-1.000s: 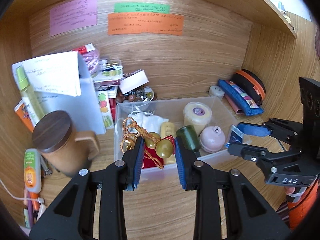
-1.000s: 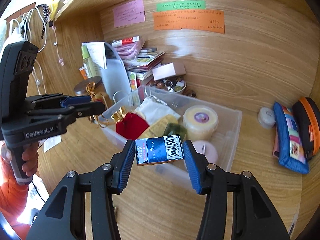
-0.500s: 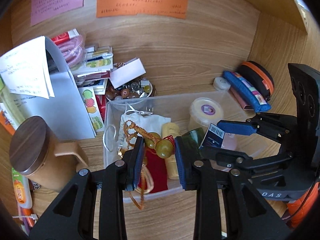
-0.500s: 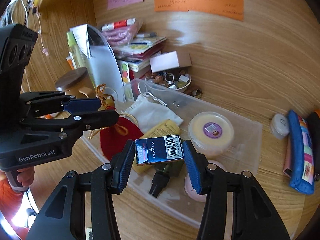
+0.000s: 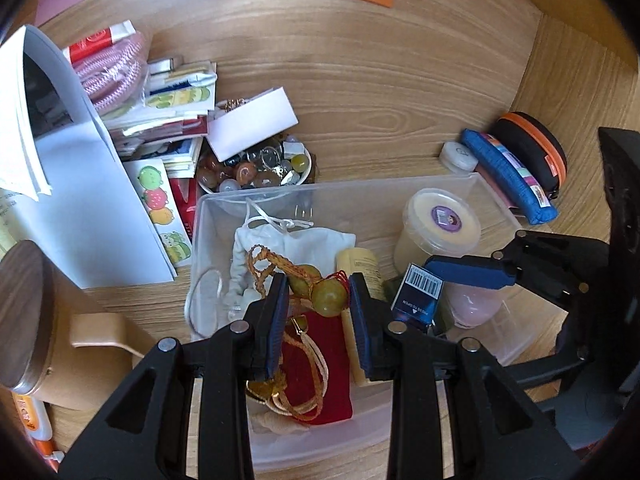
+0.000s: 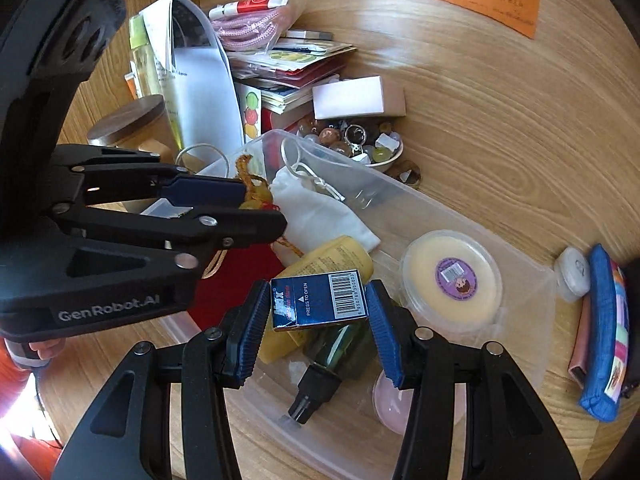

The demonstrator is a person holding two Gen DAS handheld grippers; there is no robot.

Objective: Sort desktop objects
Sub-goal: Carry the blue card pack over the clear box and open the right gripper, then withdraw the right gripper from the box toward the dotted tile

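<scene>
My left gripper [image 5: 319, 300] is shut on a yellow-green bead charm [image 5: 328, 298] with an orange braided cord [image 5: 272, 262], held over the clear plastic bin [image 5: 500, 208]. My right gripper [image 6: 318, 304] is shut on a small dark blue box with a barcode [image 6: 320, 300], also above the bin [image 6: 532, 268]; the same box [image 5: 420, 292] shows in the left wrist view. Inside the bin lie a red velvet pouch [image 5: 320, 376], a white drawstring bag [image 5: 296, 240], a yellow bottle [image 6: 328, 260], a dark green bottle [image 6: 340, 344], a cream round tub [image 6: 452, 280] and a pink round case [image 5: 476, 304].
A bowl of beads and rings [image 5: 256, 168] stands behind the bin, next to stacked booklets [image 5: 168, 120] and a white folder [image 5: 72, 184]. A wooden-lidded mug [image 5: 24, 312] is at left. A blue pouch [image 5: 508, 176], black-orange case [image 5: 536, 148] and white disc [image 5: 456, 156] lie at right.
Both grippers have moved forward and down with their loads, from the bin's front edge to over its inside. The bin and its contents now look larger and closer.
</scene>
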